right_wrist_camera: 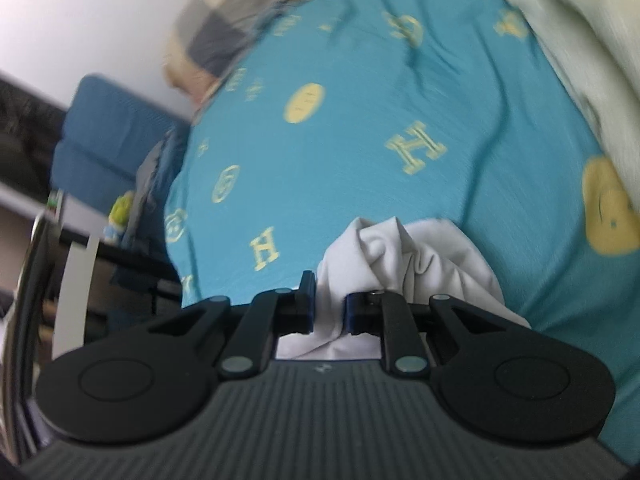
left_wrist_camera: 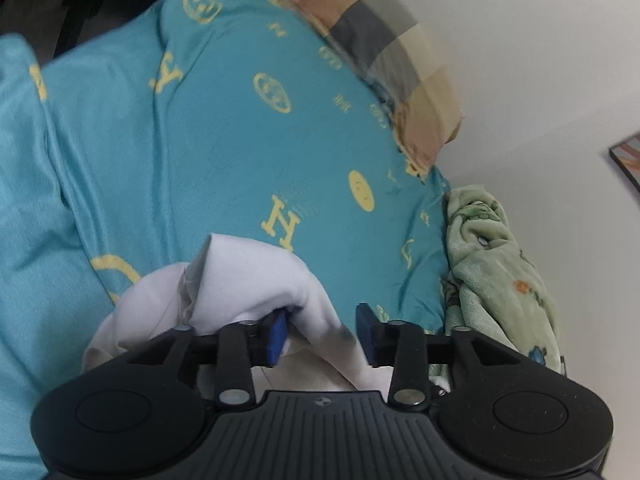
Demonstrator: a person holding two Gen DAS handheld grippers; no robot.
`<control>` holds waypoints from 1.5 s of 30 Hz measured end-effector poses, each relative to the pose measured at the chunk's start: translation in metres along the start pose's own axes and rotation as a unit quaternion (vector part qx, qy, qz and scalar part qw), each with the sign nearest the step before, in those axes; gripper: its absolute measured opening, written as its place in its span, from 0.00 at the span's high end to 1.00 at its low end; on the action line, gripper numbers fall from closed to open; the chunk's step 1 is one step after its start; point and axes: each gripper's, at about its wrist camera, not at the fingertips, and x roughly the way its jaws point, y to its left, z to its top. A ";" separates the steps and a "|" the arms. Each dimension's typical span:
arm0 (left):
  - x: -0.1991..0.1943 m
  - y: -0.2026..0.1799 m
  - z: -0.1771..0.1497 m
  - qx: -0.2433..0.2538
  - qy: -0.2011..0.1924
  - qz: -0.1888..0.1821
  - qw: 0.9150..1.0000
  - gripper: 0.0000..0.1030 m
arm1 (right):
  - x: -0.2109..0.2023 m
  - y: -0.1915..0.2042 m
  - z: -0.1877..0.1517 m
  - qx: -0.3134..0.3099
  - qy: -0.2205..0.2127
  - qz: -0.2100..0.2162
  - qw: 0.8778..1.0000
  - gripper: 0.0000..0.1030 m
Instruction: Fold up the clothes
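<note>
Each hand-held gripper, left (left_wrist_camera: 322,330) and right (right_wrist_camera: 328,306), sits partly open with bunched white garment (left_wrist_camera: 256,276) between its jaws, low in frame over the bed (left_wrist_camera: 240,140). Clamping cannot be confirmed. Judged mid-handling; spreading flat needs firm edge grips.

Teal bedsheet (left_wrist_camera: 224,152) — carrying white garment (left_wrist_camera: 256,280), checked pillow (left_wrist_camera: 384,56), green blanket (left_wrist_camera: 492,264).

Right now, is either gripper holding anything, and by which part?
The right gripper pinches a bunched fold of the white garment. The left gripper stands open, with the white garment draped over one finger and between them; which part cannot be told.
</note>
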 end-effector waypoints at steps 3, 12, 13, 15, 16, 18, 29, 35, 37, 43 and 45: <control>-0.020 -0.017 -0.008 0.052 -0.025 0.007 0.998 0.43 | -0.014 0.013 -0.005 -0.046 -0.019 0.010 0.999 0.79; -0.035 -0.048 -0.025 0.177 -0.049 0.064 0.981 0.34 | -0.018 0.020 -0.013 -0.098 -0.066 0.024 0.993 0.26; -0.033 -0.048 -0.026 0.182 -0.047 0.069 0.980 0.34 | -0.018 0.019 -0.011 -0.100 -0.071 0.019 0.992 0.26; -0.029 -0.047 -0.027 0.192 -0.043 0.078 0.977 0.34 | -0.017 0.019 -0.008 -0.109 -0.079 0.015 0.991 0.25; -0.027 -0.048 -0.027 0.202 -0.044 0.082 0.975 0.34 | -0.017 0.020 -0.008 -0.124 -0.085 0.020 0.988 0.25; -0.019 -0.048 -0.027 0.226 -0.047 0.094 0.969 0.34 | -0.011 0.026 -0.010 -0.176 -0.103 0.005 0.979 0.26; 0.024 -0.010 -0.029 0.233 0.012 0.155 0.960 0.33 | 0.057 0.008 -0.019 -0.262 -0.043 -0.079 0.961 0.47; 0.004 0.003 -0.024 0.183 0.012 0.130 0.975 0.34 | 0.028 -0.001 -0.010 -0.181 -0.062 -0.055 0.980 0.45; -0.007 0.006 -0.025 0.171 0.009 0.122 0.978 0.34 | 0.015 -0.008 -0.006 -0.147 -0.068 -0.048 0.986 0.39; -0.011 0.006 -0.027 0.170 0.019 0.116 0.978 0.35 | 0.014 -0.028 -0.005 -0.109 -0.034 -0.072 0.991 0.39; -0.010 0.006 -0.031 0.174 0.021 0.118 0.977 0.48 | 0.019 -0.028 -0.008 -0.109 -0.022 -0.066 0.992 0.39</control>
